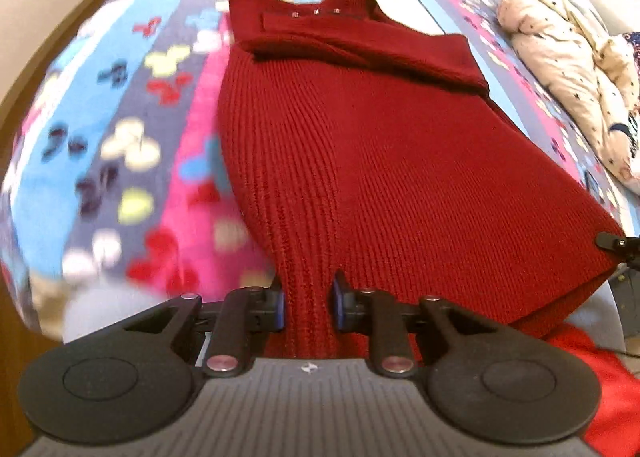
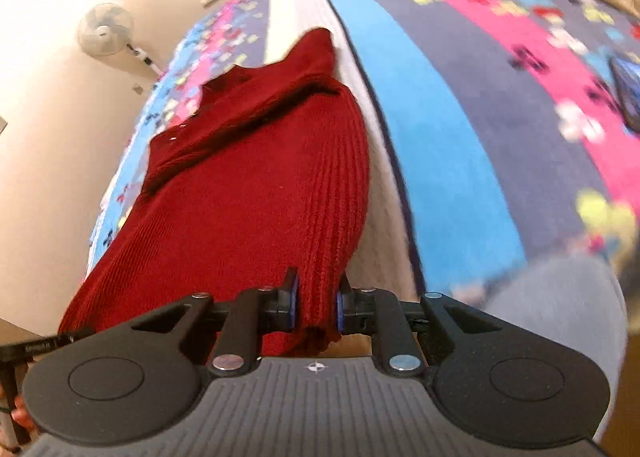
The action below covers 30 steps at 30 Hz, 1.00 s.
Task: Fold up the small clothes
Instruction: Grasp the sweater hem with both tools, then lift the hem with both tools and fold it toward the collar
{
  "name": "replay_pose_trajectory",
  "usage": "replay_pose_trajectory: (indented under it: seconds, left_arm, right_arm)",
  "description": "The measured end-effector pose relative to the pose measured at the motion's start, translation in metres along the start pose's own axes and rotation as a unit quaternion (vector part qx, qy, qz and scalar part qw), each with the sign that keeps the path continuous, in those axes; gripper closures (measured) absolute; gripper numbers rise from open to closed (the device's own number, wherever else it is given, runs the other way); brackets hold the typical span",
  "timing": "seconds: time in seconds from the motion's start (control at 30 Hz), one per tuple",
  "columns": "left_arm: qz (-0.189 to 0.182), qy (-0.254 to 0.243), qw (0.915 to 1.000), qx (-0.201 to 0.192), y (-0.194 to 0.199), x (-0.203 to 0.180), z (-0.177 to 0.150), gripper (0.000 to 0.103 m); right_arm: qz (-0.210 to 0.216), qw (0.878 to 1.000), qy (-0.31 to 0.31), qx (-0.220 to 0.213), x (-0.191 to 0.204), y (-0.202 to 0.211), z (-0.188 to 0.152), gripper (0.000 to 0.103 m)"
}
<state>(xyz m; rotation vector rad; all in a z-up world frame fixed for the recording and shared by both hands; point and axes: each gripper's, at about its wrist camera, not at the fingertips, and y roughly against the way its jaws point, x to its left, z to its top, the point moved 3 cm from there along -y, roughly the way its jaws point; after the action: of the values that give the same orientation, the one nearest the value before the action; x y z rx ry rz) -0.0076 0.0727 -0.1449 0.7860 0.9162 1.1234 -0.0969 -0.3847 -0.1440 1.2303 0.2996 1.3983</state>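
Observation:
A dark red ribbed knit sweater (image 1: 360,145) lies lengthwise on a bed, collar with small buttons at the far end and a sleeve folded across the chest. Its near hem is lifted off the bed. My left gripper (image 1: 307,307) is shut on the hem's left part, blue pads pinching bunched knit. The right gripper's tip (image 1: 612,243) shows at the hem's right corner. In the right wrist view the same sweater (image 2: 256,185) stretches away, and my right gripper (image 2: 316,307) is shut on its near right corner, with fabric hanging down between the pads.
The bedspread (image 1: 120,105) has blue, pink and grey stripes with butterfly shapes. A crumpled beige garment (image 1: 568,69) lies at the right. A white fan (image 2: 106,35) stands by the wall past the bed's left side. A dark object (image 2: 628,93) lies on the bedspread at the right edge.

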Motion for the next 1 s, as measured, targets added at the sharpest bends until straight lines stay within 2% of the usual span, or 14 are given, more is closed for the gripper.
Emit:
replay_pose_trajectory:
  seconds: [0.13,0.2,0.3,0.43,0.57,0.6,0.67,0.7,0.73,0.77,0.8,0.87,0.93,1.0]
  left_arm:
    - [-0.005,0.031,0.9993,0.019,0.001,0.004,-0.032,0.079]
    - [-0.003,0.046,0.9986,0.027,-0.004,0.01,-0.029,0.079]
    - [-0.009,0.072,0.9961,0.05,-0.015,0.021,-0.003,0.079]
    - [-0.022,0.077,0.9953,0.055,-0.013,0.023,0.065,0.079]
    - [-0.027,0.069,0.9966,0.036,-0.028,0.023,0.178,0.078]
    - [-0.023,0.077,0.9962,0.033,-0.038,0.026,0.208,0.074]
    - [0.0,0.121,0.9923,0.023,-0.068,0.044,0.271,0.063]
    - [0.008,0.145,0.9891,0.021,-0.085,0.057,0.299,0.047]
    - [0.017,0.173,0.9846,0.023,-0.101,0.071,0.324,0.025]
    - [0.037,0.197,0.9794,0.019,-0.115,0.087,0.346,0.019]
    - [0.064,0.22,0.9733,0.011,-0.122,0.101,0.361,0.018]
    - [0.082,0.244,0.9661,-0.017,-0.125,0.122,0.377,0.018]
    - [0.072,0.238,0.968,-0.032,-0.124,0.134,0.373,0.018]
    - [0.073,0.209,0.9743,-0.043,-0.127,0.134,0.359,0.018]
  right_arm:
    - [-0.007,0.999,-0.032,0.021,-0.014,0.012,-0.019,0.086]
    - [-0.011,0.998,-0.042,0.033,-0.015,0.005,-0.017,0.086]
    - [-0.025,0.997,-0.059,0.052,-0.008,-0.01,0.009,0.086]
    - [-0.026,0.995,-0.073,0.061,0.015,-0.035,0.073,0.086]
    - [-0.036,0.996,-0.06,0.047,0.049,-0.076,0.168,0.086]
    - [-0.043,0.996,-0.06,0.041,0.057,-0.093,0.198,0.086]
    - [-0.059,0.994,-0.082,0.029,0.066,-0.129,0.253,0.085]
    - [-0.064,0.993,-0.095,0.025,0.068,-0.151,0.281,0.08]
    - [-0.073,0.991,-0.11,0.01,0.067,-0.173,0.306,0.065]
    - [-0.084,0.989,-0.124,-0.011,0.064,-0.186,0.323,0.055]
    - [-0.093,0.985,-0.141,-0.04,0.059,-0.196,0.337,0.041]
    - [-0.079,0.981,-0.163,-0.067,0.049,-0.204,0.344,0.038]
    - [-0.037,0.984,-0.157,-0.074,0.04,-0.205,0.332,0.038]
    - [-0.03,0.99,-0.12,-0.07,0.031,-0.208,0.309,0.038]
